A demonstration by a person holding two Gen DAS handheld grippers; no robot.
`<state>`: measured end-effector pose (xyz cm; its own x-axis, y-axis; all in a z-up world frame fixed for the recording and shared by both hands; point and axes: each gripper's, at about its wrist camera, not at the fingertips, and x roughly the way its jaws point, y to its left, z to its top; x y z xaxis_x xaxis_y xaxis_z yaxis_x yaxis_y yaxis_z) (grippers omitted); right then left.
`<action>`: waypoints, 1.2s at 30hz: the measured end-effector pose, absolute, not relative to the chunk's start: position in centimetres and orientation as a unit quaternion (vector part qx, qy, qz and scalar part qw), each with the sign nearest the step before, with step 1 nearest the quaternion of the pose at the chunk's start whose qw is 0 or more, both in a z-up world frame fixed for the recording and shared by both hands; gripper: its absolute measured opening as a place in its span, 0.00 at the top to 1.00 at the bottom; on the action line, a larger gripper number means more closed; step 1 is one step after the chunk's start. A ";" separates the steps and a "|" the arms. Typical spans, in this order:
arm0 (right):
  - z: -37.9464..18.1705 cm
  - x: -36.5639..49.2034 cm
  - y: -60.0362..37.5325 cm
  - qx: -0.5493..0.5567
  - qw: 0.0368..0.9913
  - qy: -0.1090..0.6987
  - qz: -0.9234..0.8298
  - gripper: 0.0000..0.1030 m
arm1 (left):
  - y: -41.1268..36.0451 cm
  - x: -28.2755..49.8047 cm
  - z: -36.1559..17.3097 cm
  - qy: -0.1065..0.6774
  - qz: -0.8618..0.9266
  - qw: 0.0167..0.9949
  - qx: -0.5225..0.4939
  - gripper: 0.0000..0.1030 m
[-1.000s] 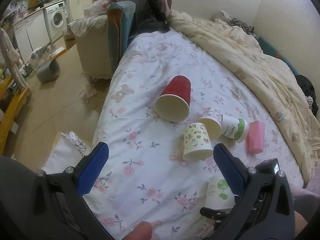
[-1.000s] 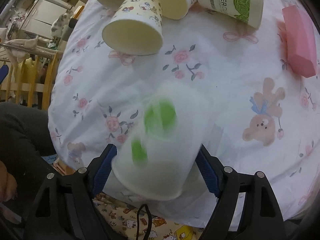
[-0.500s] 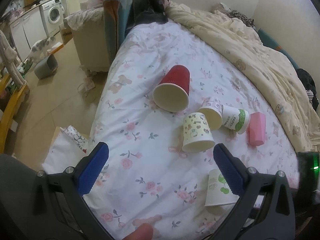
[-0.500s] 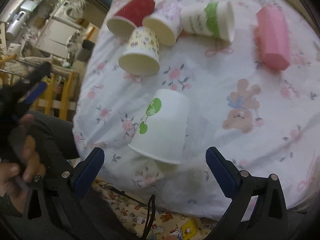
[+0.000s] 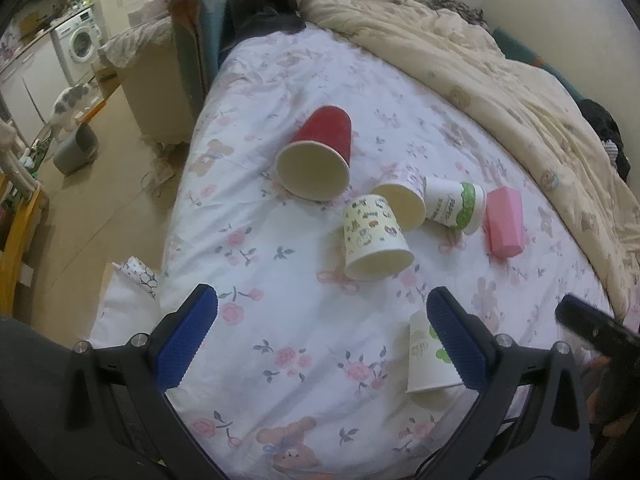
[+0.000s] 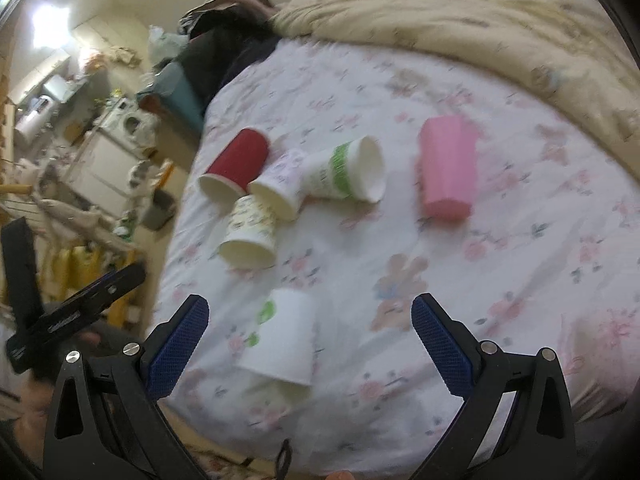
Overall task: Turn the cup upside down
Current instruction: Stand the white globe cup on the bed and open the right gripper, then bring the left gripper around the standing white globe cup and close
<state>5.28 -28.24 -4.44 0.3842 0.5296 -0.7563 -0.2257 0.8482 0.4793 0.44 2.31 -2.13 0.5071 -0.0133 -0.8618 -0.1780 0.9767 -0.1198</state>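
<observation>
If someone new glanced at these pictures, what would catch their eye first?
Probably the white cup with green dots standing upside down on the floral bedsheet, near both open tongs. Behind it lie a red cup, three paper cups and a pink cup, all tipped on their sides.

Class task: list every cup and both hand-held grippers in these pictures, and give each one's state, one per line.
White cup with green print: upside down, rim on the bed, free.
Red cup: on its side.
Cartoon-print cup: on its side.
Floral cup: on its side.
Green-banded cup: on its side.
Pink cup: on its side.
Left hand-held gripper: open, empty.
Right hand-held gripper: open, empty.
</observation>
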 end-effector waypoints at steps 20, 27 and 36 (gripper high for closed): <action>-4.7 5.7 -31.8 0.206 0.822 0.501 0.173 0.00 | -5.6 3.4 -5.8 0.583 -0.028 0.810 -0.051 0.00; -5.1 6.1 -33.6 0.255 0.810 0.501 0.164 0.00 | -7.9 5.0 -8.2 0.623 -0.042 0.780 -0.046 0.00; -4.9 6.1 -34.8 0.283 0.806 0.493 0.162 0.00 | -10.3 6.4 -11.2 0.666 -0.055 0.743 -0.026 0.21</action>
<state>6.14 -34.84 -4.92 0.4608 0.5412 -0.7034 0.0181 0.7867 0.6171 6.42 -10.33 -11.21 0.1066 -0.1171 -0.9874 0.0473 0.9925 -0.1126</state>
